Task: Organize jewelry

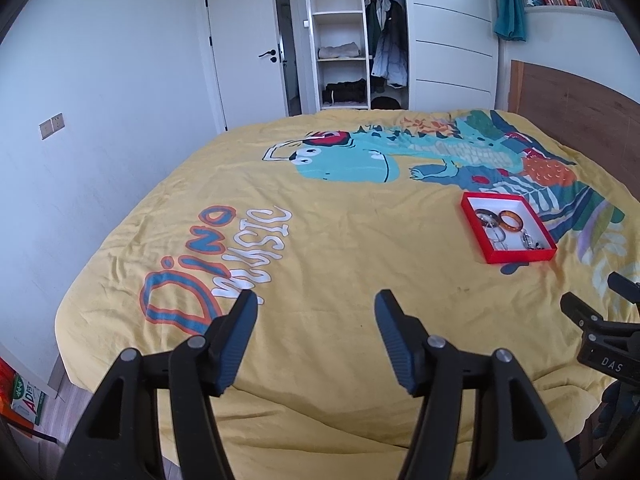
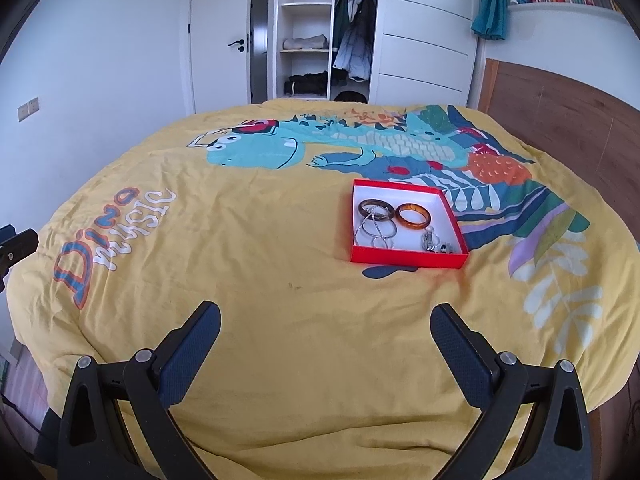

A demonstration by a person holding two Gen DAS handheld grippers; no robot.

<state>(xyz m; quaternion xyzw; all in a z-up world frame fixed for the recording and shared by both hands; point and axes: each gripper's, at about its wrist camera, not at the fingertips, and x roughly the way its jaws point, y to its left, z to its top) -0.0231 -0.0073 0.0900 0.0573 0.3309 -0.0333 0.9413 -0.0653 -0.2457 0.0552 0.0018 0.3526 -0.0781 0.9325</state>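
Note:
A red box (image 2: 408,258) with a white inside lies on the yellow bed cover; it also shows in the left wrist view (image 1: 520,257). In it lie an amber bangle (image 2: 413,217), a dark bangle (image 2: 375,208), thin silver rings (image 2: 378,232) and small silver pieces (image 2: 434,243). My right gripper (image 2: 326,316) is open and empty, above the cover in front of the box. My left gripper (image 1: 316,304) is open and empty, left of the box.
The yellow dinosaur-print cover (image 2: 280,320) spreads over the whole bed. A wooden headboard (image 2: 560,120) stands at the right. An open wardrobe (image 2: 320,28) and a white door (image 2: 220,40) are behind the bed. The right gripper's tool shows in the left wrist view (image 1: 600,328).

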